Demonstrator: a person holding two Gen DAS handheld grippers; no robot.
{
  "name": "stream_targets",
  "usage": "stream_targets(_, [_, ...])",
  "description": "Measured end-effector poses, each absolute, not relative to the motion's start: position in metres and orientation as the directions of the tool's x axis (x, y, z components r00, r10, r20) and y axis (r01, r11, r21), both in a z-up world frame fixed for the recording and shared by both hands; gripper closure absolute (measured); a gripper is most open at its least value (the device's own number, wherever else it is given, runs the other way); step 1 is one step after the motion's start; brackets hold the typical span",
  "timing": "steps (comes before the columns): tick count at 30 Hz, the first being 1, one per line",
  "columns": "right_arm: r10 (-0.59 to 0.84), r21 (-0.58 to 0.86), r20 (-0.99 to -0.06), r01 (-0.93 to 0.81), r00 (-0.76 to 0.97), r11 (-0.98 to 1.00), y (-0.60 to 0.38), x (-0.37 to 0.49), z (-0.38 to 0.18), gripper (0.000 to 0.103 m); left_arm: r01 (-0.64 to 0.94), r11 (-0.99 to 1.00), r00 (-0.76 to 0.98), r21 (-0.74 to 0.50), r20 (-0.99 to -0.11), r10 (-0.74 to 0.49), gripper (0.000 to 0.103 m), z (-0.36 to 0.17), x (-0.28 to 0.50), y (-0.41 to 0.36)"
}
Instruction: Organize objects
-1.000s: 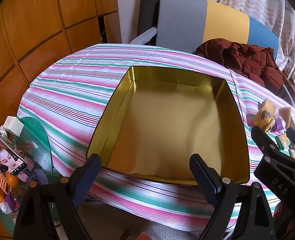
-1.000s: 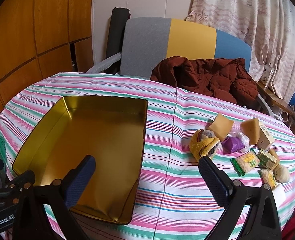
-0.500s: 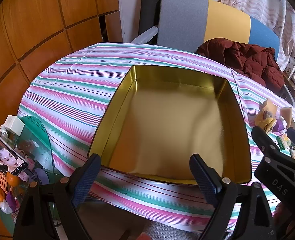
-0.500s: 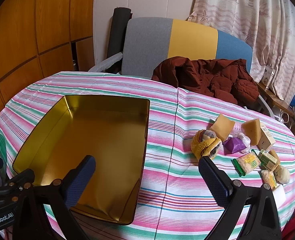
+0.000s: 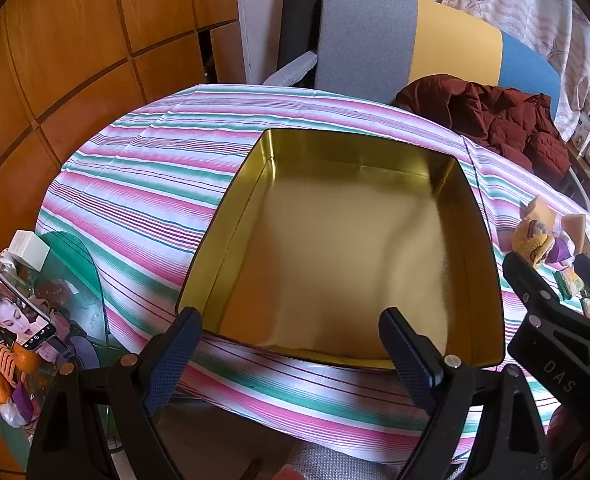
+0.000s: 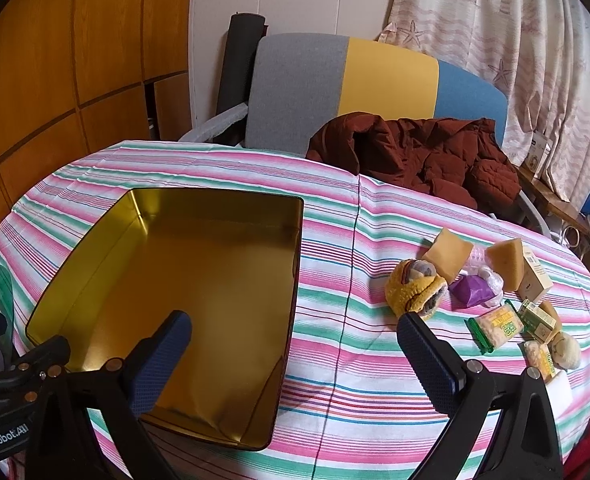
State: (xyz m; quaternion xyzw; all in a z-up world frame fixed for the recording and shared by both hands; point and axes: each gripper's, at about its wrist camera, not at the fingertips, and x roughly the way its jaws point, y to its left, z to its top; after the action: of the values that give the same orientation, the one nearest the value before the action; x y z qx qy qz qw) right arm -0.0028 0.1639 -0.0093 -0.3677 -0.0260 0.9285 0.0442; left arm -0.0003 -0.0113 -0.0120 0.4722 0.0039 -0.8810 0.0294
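Hovering with jaws spread wide and nothing between them, the right gripper (image 6: 295,344) hangs over the near edge of the table (image 6: 223,164), between the tin (image 6: 295,264) and the heap of small things, which looks like a starting stance before a first pick. The left gripper (image 5: 291,340) is likewise spread and empty, squared up over the tin's near wall, probably so it can steady the tin or meet whatever comes across.

The gold tin lies open and empty on the left half of the striped cloth, its mouth up, so it reads as the place things should go. The items sit well apart from it on the right: a yellow knit toy (image 6: 415,286) nearest, a purple wrap (image 6: 471,290) just beside it, two tan wedges (image 6: 449,250) behind, and green snack packs (image 6: 495,326) toward the edge. A red jacket (image 6: 415,156) lies at the far side, touching the table, out of the way
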Motion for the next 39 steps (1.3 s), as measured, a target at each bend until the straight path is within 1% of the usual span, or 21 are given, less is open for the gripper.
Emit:
stream_targets(16, [0.108,-0.08,-0.68,-0.074,-0.725,-0.994,0.168,0.0,-0.009,0.0,0.046,-0.999,-0.556,0.025,-0.83,-0.047,0.011,-0.012,0.002,-0.007])
stream_targets(22, [0.112,-0.074,-0.68,-0.084,-0.724,-0.994,0.175,0.001,-0.009,0.0,0.03,-0.999,-0.568,0.045,-0.821,-0.054,0.011,-0.011,0.004,0.004])
stream_targets(27, [0.129,-0.059,-0.679,-0.122,-0.723,-0.991,0.197,0.004,-0.01,0.0,-0.022,-0.999,-0.583,0.042,-0.812,-0.022,0.011,-0.009,0.008,0.025])
stream_targets(32, [0.188,-0.046,-0.694,-0.218,-0.695,-0.975,0.245,0.01,-0.017,0.0,-0.107,-0.993,-0.596,0.041,-0.803,0.031,0.011,-0.008,0.014,0.059])
stream_targets(39, [0.284,-0.081,-0.711,-0.326,-0.644,-0.942,0.312,0.019,-0.04,0.0,-0.214,-0.976,-0.59,0.027,-0.801,0.107,0.011,-0.01,0.021,0.109])
